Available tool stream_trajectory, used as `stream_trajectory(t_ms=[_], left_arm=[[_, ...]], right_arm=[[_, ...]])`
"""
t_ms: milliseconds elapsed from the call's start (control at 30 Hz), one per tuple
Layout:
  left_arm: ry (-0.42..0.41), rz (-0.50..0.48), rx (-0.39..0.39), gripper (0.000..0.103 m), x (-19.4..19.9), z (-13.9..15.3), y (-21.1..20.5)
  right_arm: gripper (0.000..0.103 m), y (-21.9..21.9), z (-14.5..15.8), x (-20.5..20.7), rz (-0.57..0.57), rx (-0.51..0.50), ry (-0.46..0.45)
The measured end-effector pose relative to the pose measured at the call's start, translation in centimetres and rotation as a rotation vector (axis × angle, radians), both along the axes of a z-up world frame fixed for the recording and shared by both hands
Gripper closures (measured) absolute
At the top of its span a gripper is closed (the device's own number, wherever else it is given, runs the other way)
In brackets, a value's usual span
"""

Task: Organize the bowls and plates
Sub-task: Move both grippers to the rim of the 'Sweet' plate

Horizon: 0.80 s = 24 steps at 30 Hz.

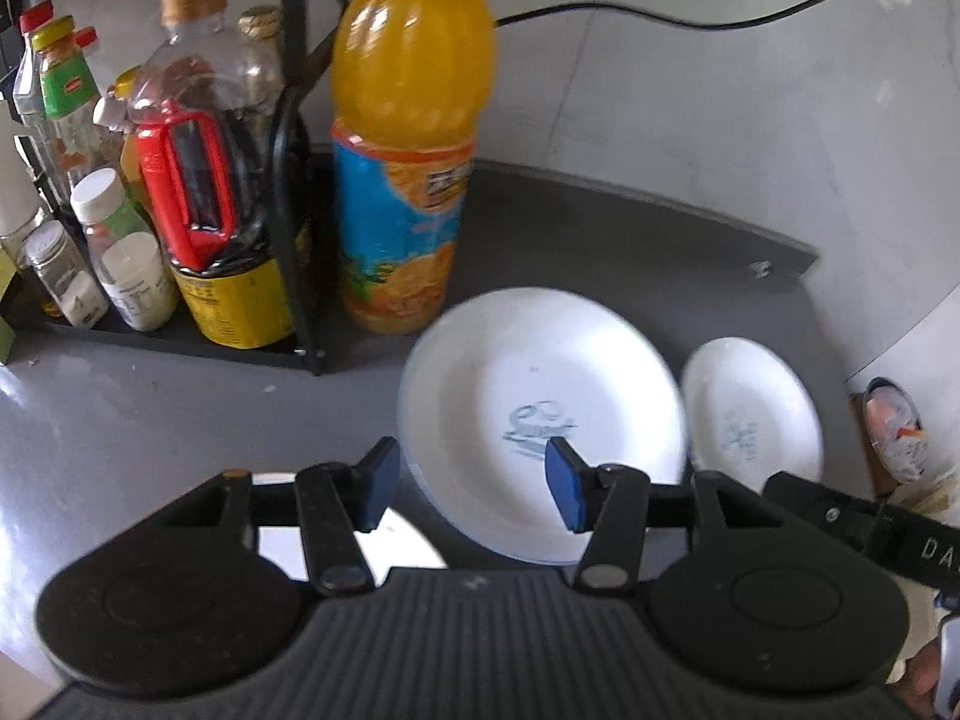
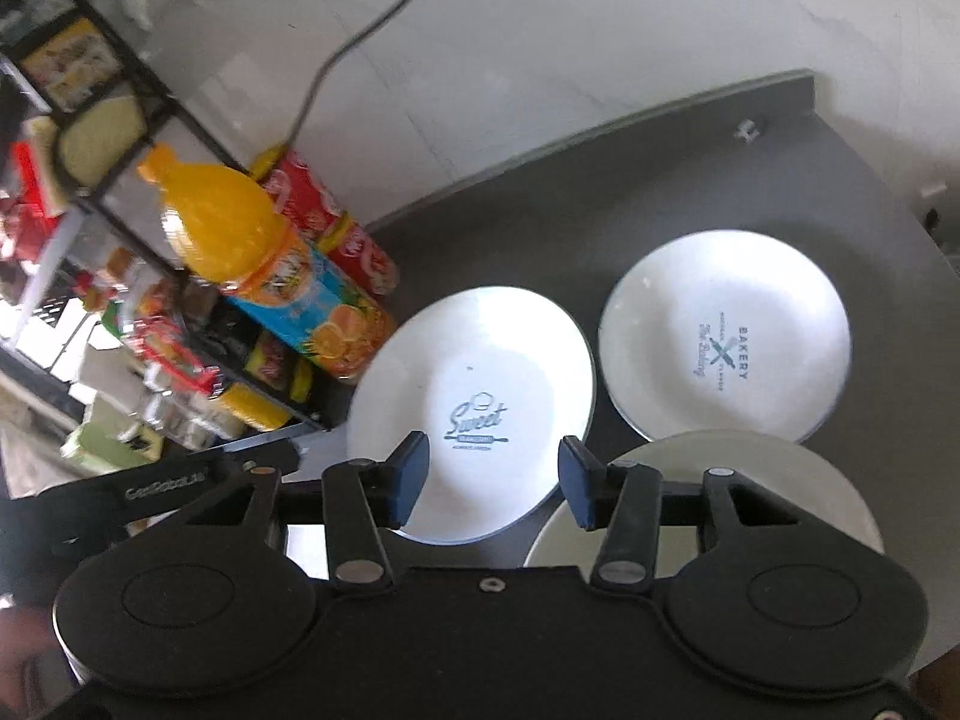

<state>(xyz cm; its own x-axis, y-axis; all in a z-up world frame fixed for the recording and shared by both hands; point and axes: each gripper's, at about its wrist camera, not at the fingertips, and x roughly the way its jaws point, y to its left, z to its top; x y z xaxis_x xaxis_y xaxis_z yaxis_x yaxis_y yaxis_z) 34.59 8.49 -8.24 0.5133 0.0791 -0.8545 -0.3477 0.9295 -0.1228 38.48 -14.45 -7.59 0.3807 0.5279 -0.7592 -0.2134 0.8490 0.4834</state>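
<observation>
A white plate printed "Sweet" (image 1: pixel 540 396) (image 2: pixel 474 372) lies flat on the dark grey counter (image 1: pixel 600 240) (image 2: pixel 540 198). To its right lies a second white plate (image 1: pixel 753 414) (image 2: pixel 726 336) printed "Bakery". A third white dish (image 2: pixel 732 468) sits nearer, partly hidden behind my right gripper. My left gripper (image 1: pixel 471 486) hovers open over the near left rim of the "Sweet" plate, nothing between its blue pads. My right gripper (image 2: pixel 495 480) hovers open over the same plate's near edge, also holding nothing.
A tall orange juice bottle (image 1: pixel 408 138) (image 2: pixel 270 264) stands just left of the plates. A black rack (image 1: pixel 294 180) with several condiment bottles is behind it. Red cans (image 2: pixel 336 228) stand by the wall. A black cable (image 1: pixel 660 12) runs along the wall. The counter's right edge (image 2: pixel 900 210) curves away.
</observation>
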Motion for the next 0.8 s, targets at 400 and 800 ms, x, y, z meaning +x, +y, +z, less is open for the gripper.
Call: stream_trajectory(t_ms=[400, 800], left_arm=[[0.027, -0.047, -0.032, 0.052, 2.4, -4.2, 3.3], [0.042, 0.025, -0.094, 0.057, 3.9, -8.1, 5.4]], right_arm=[[0.055, 4.5, -1.9, 2.5, -0.095, -0.119, 0.083], [0.063, 6.5, -5.3, 6.3, -0.103, -0.241, 0.235]])
